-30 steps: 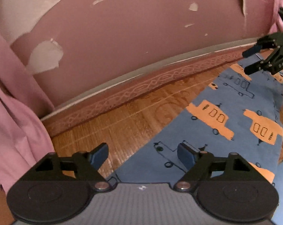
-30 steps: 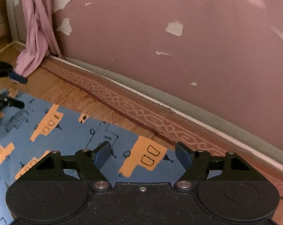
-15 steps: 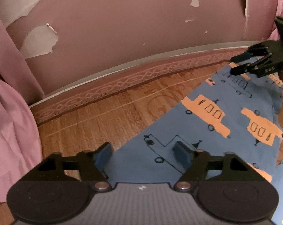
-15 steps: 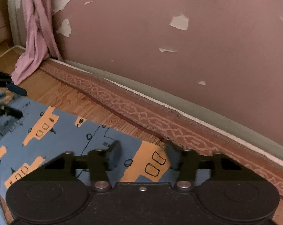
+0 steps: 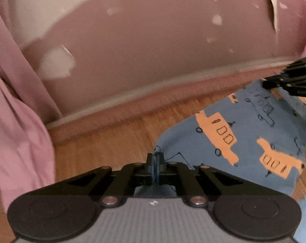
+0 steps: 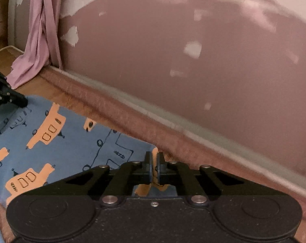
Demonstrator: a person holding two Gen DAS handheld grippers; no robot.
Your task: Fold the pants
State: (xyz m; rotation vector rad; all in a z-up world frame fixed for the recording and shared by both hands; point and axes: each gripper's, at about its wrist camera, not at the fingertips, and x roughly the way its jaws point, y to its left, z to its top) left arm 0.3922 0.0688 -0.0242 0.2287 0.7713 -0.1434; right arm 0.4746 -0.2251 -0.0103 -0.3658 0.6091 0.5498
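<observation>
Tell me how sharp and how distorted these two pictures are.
Left wrist view: motion-blurred wall and skirting; pants print fairly crisp; fisheye bows the skirting line. Right wrist view: wall smeared, pants sharper, dim warm light, dark corners.

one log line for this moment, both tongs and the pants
left tongs: shut on pants corner | right tongs: shut on pants edge | pants: partly on floor

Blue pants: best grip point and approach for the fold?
Grip the pants at the two corners of the wall-side edge, coming in low from the near side. The cloth lies flat, so only edges pinch. Left gripper and right gripper already clamp those corners.
</observation>
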